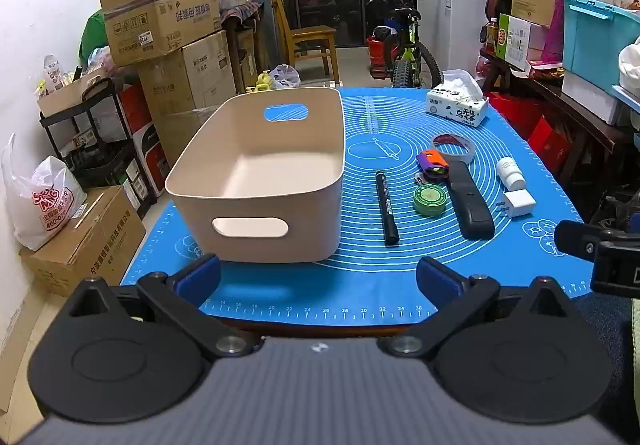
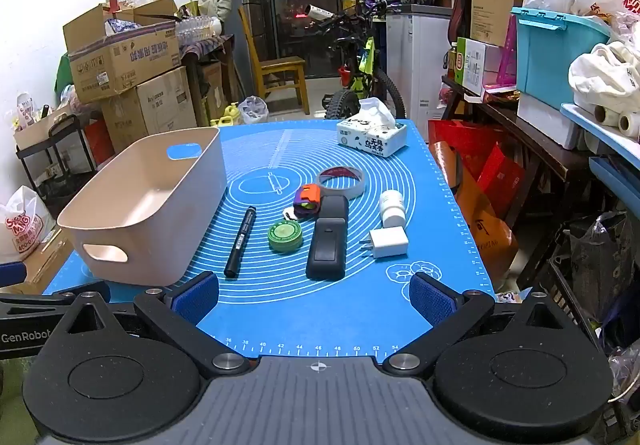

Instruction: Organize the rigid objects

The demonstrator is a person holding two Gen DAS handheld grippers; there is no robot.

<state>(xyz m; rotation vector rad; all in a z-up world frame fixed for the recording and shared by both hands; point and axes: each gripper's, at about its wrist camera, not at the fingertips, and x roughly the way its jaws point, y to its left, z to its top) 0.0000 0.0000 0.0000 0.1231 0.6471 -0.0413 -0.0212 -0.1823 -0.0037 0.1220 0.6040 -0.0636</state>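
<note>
We hold both grippers spread wide and empty at the mat's near edge, the left gripper (image 1: 318,279) facing the beige bin (image 1: 256,181) and the right gripper (image 2: 314,301) nearer the loose items, which lie ahead of it and right of the bin. The marker (image 2: 241,242) and remote (image 2: 328,241) run lengthwise away from us (convenient for our jaws). We count 1 marker, 1 remote, 1 green tin (image 2: 285,235), 1 tape roll (image 2: 341,181), 1 white bottle (image 2: 391,208), 1 charger (image 2: 388,242), 1 orange-purple gadget (image 2: 306,200).

1. I see a smooth, matt beige plastic bin (image 1: 256,181) on a blue rubbery mat (image 1: 360,285).
2. The remote (image 2: 326,245) looks matt black plastic; the charger (image 2: 389,242) glossy white.
3. My claw pads (image 2: 196,299) look ribbed blue rubber.
</note>
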